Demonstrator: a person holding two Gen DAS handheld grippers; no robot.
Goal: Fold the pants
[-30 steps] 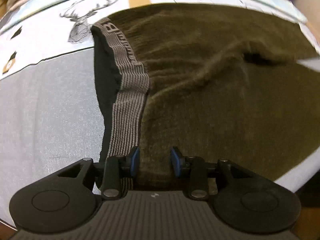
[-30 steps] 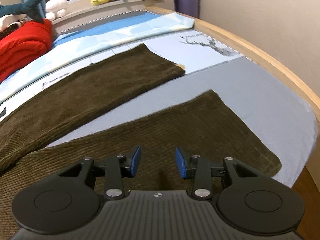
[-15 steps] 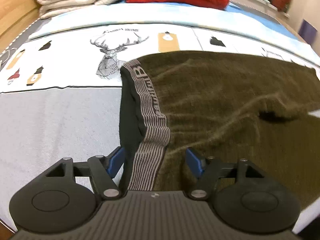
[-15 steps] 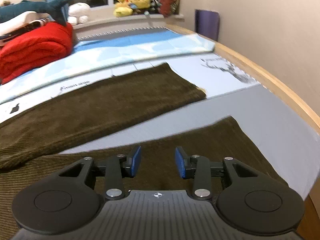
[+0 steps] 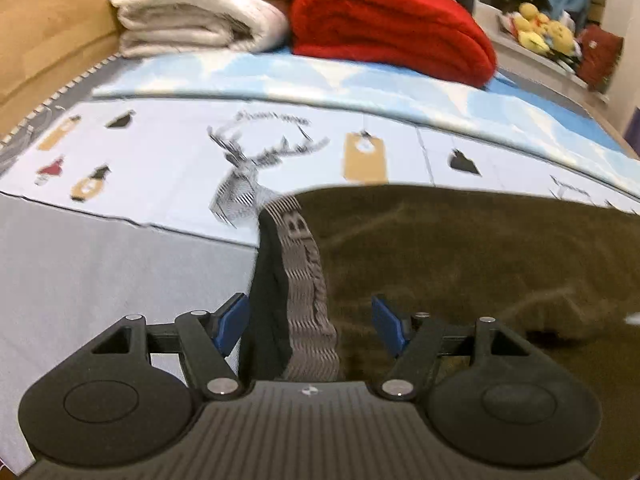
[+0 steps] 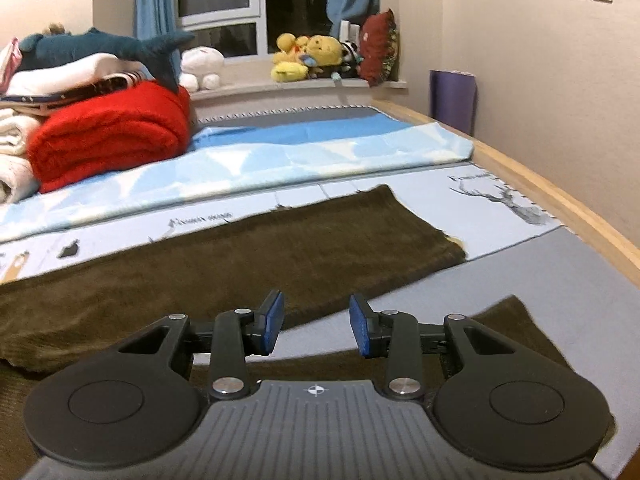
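The left gripper (image 5: 308,326) stands wide open, its blue pads (image 5: 230,322) set on either side of the pants' waistband (image 5: 302,280) without pressing on it. The band is grey-and-black striped elastic, turned up on edge, with woven lettering running along it; motion blur leaves the letters unreadable. A black lining shows on the band's left face. To the right of the band spreads the body of the pants (image 5: 480,264), dark olive-brown corduroy, wrinkled and lying on the bed.

The right gripper (image 6: 316,328) is also open, with nothing between its blue pads (image 6: 274,322). It hangs over the gap between the two legs: the far leg (image 6: 256,256) stretches flat from left to right, ending in a hem near the bed's right side, while the near leg (image 6: 516,332) passes under the gripper body, its hem just right of it. Grey sheet (image 6: 540,272) shows between them.

Beyond the pants the bedcover (image 5: 160,160) is printed with a stag's head, small tags and bottles, and a line of script above the antlers, too smeared to read. Farther back lie a folded red blanket (image 5: 392,36) and cream blankets (image 5: 200,8). A plush shark (image 6: 100,46) rests on that pile, and yellow plush toys (image 6: 308,58) sit on the windowsill.
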